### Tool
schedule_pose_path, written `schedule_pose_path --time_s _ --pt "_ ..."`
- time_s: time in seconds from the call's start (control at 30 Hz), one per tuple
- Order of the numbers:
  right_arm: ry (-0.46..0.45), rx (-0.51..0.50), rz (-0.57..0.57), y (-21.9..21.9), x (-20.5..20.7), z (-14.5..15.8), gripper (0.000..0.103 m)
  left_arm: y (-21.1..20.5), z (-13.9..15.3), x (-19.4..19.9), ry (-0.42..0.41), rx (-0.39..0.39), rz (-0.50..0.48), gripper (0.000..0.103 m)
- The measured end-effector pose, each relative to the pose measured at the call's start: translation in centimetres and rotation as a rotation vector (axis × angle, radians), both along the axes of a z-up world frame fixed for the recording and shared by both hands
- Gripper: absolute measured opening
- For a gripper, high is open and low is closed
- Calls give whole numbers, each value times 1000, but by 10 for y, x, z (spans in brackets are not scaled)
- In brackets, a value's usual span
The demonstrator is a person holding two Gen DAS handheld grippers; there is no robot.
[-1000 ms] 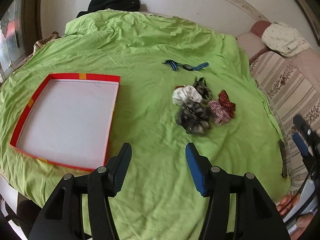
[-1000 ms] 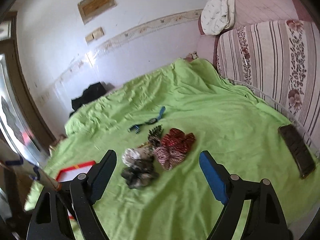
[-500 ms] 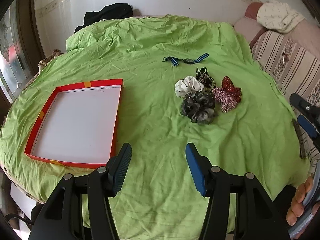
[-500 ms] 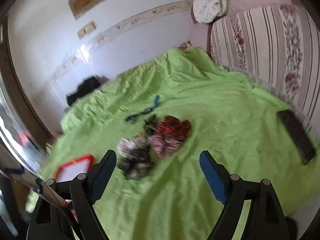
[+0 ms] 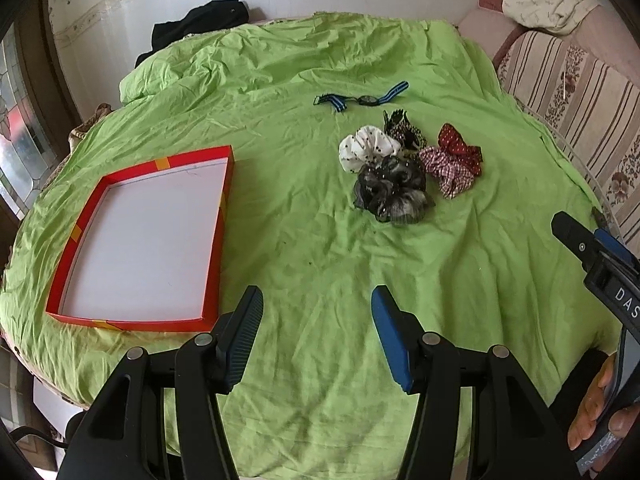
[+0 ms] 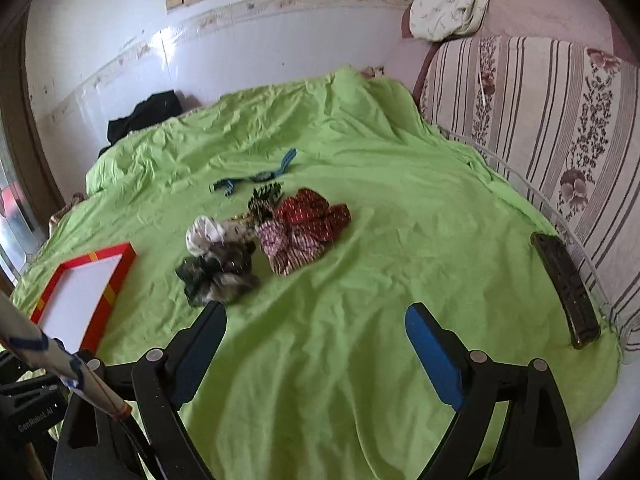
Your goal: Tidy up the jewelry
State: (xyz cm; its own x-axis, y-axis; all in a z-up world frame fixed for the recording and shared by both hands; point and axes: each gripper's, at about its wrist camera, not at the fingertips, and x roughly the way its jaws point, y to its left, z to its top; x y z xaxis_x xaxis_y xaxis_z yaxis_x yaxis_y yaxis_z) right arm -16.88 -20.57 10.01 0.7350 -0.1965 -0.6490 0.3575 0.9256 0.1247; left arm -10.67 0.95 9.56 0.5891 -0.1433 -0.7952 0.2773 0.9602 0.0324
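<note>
Bare green sheet (image 5: pixel 304 248) lies between red tray (image 5: pixel 218 240) and scrunchie pile (image 5: pixel 400 172).

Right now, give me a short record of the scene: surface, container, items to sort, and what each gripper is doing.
surface: green sheet
container: red tray, white floor, nothing in it
items: grey scrunchie, white scrunchie, checked scrunchie, red dotted scrunchie, dark patterned scrunchie, all clustered; blue strap watch apart beyond them
left gripper: open, holding nothing
right gripper: open, holding nothing

White tiled wall (image 6: pixel 248 52) behind green-covered table (image 5: pixel 304 248), striped sofa (image 6: pixel 540 128) beside.
</note>
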Motion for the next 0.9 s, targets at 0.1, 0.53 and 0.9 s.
schedule_pose_path --time_s 0.1,0.53,0.9 --pt "17 4 -3 -2 0 -6 94 -1 -5 3 16 5 3 55" --pt "63 14 -19 -6 4 -22 94 40 -43 41 51 117 155 55" --pt "96 6 -13 -3 8 -30 94 84 -63 65 132 145 222 33"
